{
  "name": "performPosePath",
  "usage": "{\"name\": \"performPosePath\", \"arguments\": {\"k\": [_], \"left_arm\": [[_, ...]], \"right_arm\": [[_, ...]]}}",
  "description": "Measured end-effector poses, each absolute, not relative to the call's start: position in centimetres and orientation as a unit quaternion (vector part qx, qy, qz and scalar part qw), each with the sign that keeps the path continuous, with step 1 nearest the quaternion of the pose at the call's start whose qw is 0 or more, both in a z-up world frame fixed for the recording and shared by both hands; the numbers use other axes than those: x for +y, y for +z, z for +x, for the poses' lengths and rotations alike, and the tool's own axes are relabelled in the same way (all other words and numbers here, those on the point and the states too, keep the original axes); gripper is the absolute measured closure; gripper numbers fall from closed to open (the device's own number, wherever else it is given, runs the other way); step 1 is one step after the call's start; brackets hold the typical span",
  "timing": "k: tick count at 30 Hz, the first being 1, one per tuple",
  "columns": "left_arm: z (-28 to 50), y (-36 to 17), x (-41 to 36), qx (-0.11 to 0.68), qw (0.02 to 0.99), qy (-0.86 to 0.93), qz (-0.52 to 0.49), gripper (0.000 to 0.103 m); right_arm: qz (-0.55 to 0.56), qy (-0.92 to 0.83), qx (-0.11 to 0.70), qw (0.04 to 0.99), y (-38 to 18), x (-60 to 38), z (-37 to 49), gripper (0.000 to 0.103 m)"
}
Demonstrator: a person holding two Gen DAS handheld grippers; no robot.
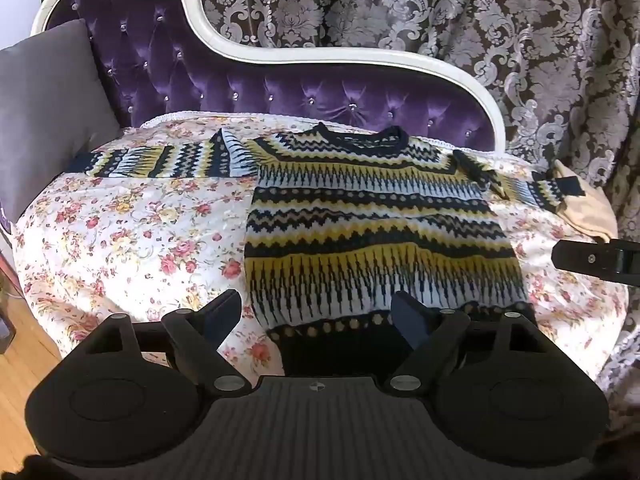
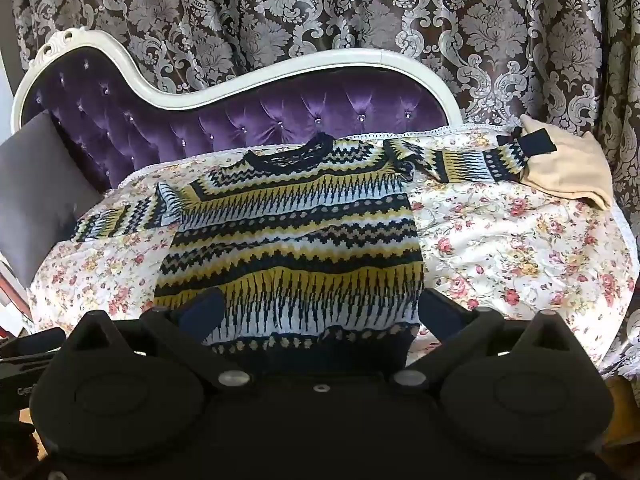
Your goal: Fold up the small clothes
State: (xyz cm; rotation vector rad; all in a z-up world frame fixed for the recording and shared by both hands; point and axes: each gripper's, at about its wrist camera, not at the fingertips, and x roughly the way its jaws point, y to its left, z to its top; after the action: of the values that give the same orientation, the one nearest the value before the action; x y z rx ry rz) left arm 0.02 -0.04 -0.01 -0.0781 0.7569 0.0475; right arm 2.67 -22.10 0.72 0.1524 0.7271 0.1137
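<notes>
A patterned sweater (image 1: 376, 220) lies flat on a floral cover (image 1: 132, 236), collar at twelve o'clock and sleeves out at nine and three, spread ready for folding. Left gripper (image 1: 316, 312) and right gripper (image 2: 320, 312) hover at its hem, jaws apart, empty.

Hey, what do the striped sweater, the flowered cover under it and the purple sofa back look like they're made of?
Sweater: a knit, probably wool or acrylic yarn, matte; its zigzag bands look stitched in and the neckline looks ribbed.
Flowered cover: a thin printed cloth, maybe cotton, with a slight sheen and puckers.
Sofa back: purple velvet or satin-like plush, glossy, button-tufted, inside a white painted frame, likely wood.
</notes>
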Motion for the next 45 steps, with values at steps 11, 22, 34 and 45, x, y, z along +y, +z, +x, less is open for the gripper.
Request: {"name": "performPosePath", "arguments": {"k": [11,22,34,45], "left_arm": [[-0.2,-0.3,0.0,0.369,0.928,0.024,-0.043,0.021],[0.2,-0.4,0.3,0.375,0.926,0.025,-0.045,0.021],[0.1,-0.6,0.7,0.377,0.925,0.025,-0.046,0.021],[0.2,-0.9,1.1,0.378,0.924,0.026,-0.046,0.021]], "right_arm": [[0.073,0.064,0.365,0.926,0.5,-21.9,2.8,0.001],[0.075,0.067,0.376,0.921,0.0,-21.4,3.1,0.001],[0.072,0.071,0.377,0.921,0.1,-21.2,3.3,0.001],[0.069,0.072,0.376,0.921,0.1,-21.1,3.4,0.001]]}}
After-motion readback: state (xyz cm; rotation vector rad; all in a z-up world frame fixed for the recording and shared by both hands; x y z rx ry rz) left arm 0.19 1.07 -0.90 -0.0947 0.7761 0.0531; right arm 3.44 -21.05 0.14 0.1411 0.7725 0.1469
